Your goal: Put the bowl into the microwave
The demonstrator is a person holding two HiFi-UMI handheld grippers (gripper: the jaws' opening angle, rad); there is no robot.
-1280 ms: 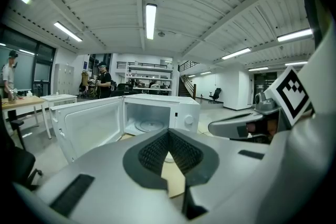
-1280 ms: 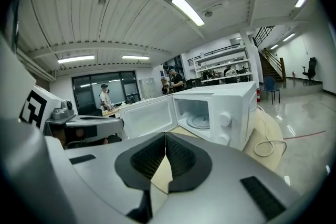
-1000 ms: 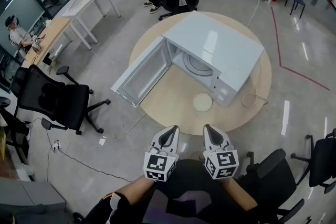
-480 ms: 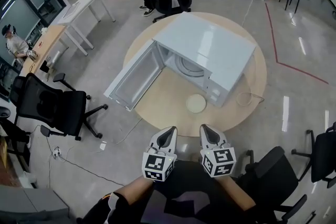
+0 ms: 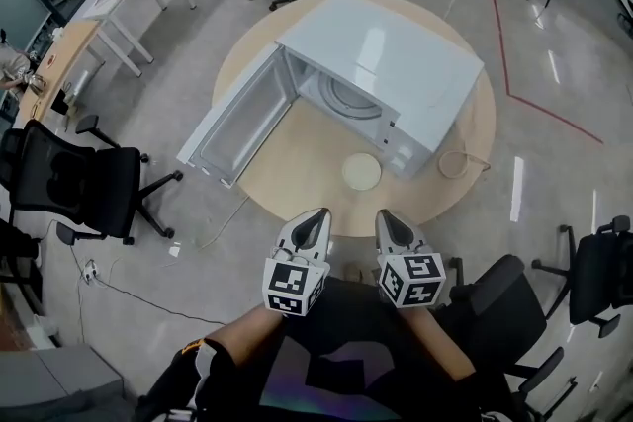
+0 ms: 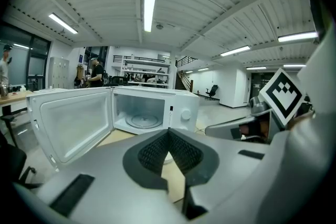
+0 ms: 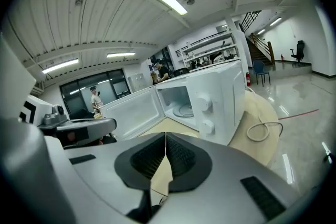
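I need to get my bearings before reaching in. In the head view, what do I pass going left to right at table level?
black office chair → open microwave door → bowl → coiled cable → second black chair

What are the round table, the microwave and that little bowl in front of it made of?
The table is probably wood or wood-look laminate, matte pale tan. The microwave looks like painted metal or plastic, glossy white; lights reflect off its top. The bowl is smooth and pale cream; ceramic or plastic, too small to tell.
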